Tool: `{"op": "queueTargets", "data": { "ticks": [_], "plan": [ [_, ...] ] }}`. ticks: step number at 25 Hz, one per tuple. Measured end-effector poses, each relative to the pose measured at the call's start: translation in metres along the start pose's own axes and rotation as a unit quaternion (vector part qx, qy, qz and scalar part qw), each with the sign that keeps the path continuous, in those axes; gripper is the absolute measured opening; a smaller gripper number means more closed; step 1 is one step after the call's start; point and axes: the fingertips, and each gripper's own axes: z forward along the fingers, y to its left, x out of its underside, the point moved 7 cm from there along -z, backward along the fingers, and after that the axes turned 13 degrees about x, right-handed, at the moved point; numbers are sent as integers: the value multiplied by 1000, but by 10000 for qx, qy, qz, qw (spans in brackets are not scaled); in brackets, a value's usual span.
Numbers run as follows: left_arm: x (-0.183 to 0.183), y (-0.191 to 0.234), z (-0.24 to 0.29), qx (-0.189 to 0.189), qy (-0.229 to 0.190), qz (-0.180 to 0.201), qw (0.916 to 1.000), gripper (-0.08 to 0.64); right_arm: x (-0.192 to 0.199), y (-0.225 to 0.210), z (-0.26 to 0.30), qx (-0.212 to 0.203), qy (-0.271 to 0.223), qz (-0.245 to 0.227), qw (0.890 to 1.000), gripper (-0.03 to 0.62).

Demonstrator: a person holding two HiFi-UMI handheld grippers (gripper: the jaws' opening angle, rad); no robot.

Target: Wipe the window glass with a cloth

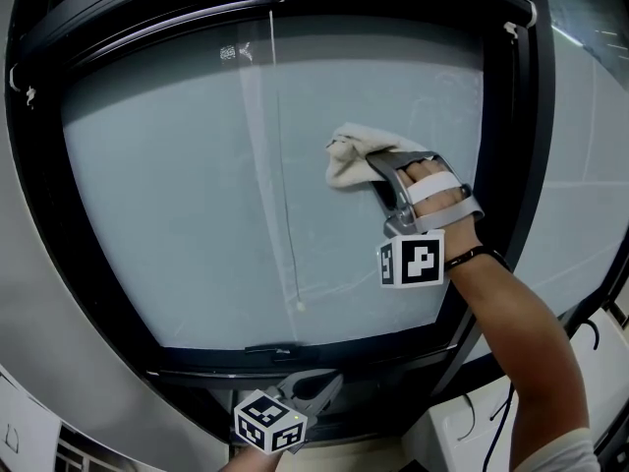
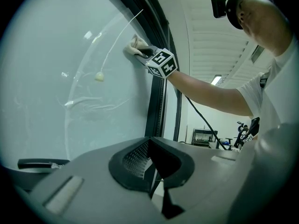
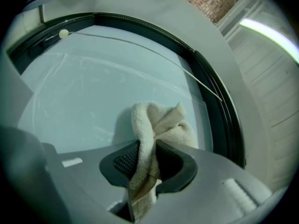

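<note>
Where we hold the cloth point(image 3: 156, 125) against the glass point(image 1: 167, 205), it sits in the pane's upper right part, near the dark frame point(image 1: 513, 146). It lies to the right of a thin white cord point(image 1: 283, 195), which hangs down the pane to a small bead point(image 1: 298, 306). Our right gripper point(image 3: 147, 160) is clamped on the cloth. Its jaws stand narrowly apart, with the cream terry bunched between the pads and spilling out ahead of them onto the glass. Our right hand point(image 1: 440, 193) is strapped into the handle, and the marker cube point(image 1: 411, 262) faces the head camera. Our left gripper point(image 2: 152, 164) hangs low, below the pane's bottom rail and well apart from the cloth. Its jaws are closed together with nothing between them. Faint streaks point(image 2: 88, 104) mark the glass.
</note>
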Motion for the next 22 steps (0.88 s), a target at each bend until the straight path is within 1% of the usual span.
{"op": "queueTargets", "data": {
  "ticks": [11,22],
  "plan": [
    [3,0,1,-23,-36,-43,10000,17,-5,17,-14,-151,-65,17,9999,87],
    [7,-4,1,-8,1,-80,10000,17,-16,45,-37,-356,-125,88,9992,87]
  ]
}}
